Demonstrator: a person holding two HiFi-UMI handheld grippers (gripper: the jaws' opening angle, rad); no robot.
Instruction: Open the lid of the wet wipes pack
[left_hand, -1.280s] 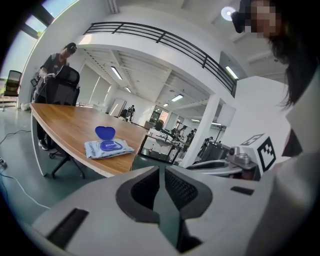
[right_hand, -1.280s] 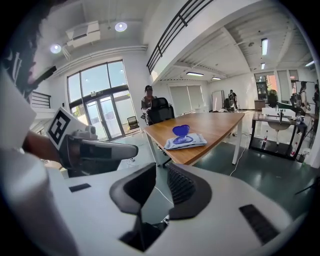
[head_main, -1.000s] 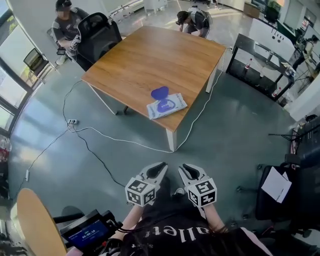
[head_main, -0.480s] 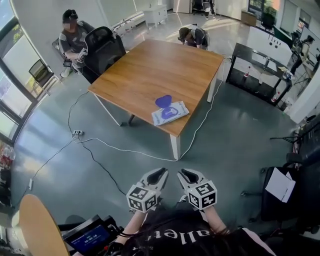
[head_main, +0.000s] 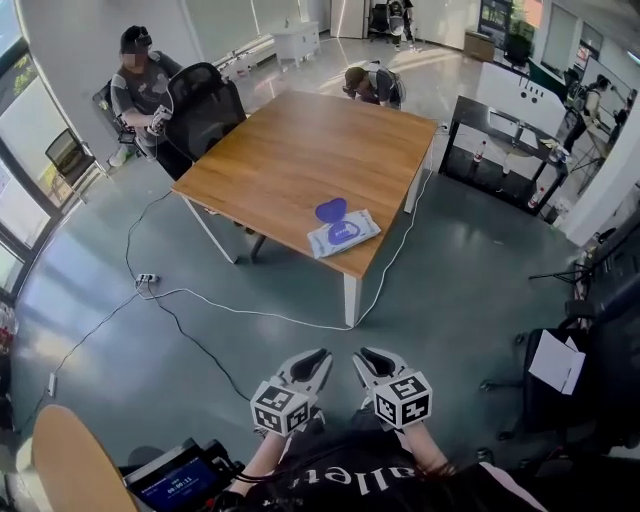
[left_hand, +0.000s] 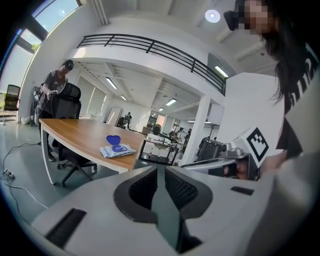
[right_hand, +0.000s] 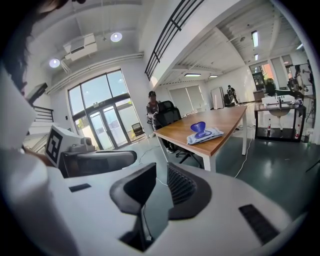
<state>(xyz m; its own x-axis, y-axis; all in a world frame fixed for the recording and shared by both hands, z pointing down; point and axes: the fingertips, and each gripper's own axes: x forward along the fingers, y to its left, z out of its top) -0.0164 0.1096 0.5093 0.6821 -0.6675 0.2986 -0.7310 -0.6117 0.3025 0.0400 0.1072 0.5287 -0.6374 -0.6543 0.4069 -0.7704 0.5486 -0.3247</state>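
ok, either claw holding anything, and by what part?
Nothing held. Left claw and right claw are empty, jaws slightly apart; wipes pack lies on the table.

Little legible print in your scene

White letters on your dark top (head_main: 350, 472) read roughly "allet", the rest lost in folds; the small screen (head_main: 175, 487) at your lower left shows a row of pale digits, too small to read; the wet wipes pack (head_main: 343, 232) on the table (head_main: 290, 140) has print too far off to read; the left marker cube (head_main: 281, 408) and right marker cube (head_main: 404, 397) bear only black-and-white square codes.
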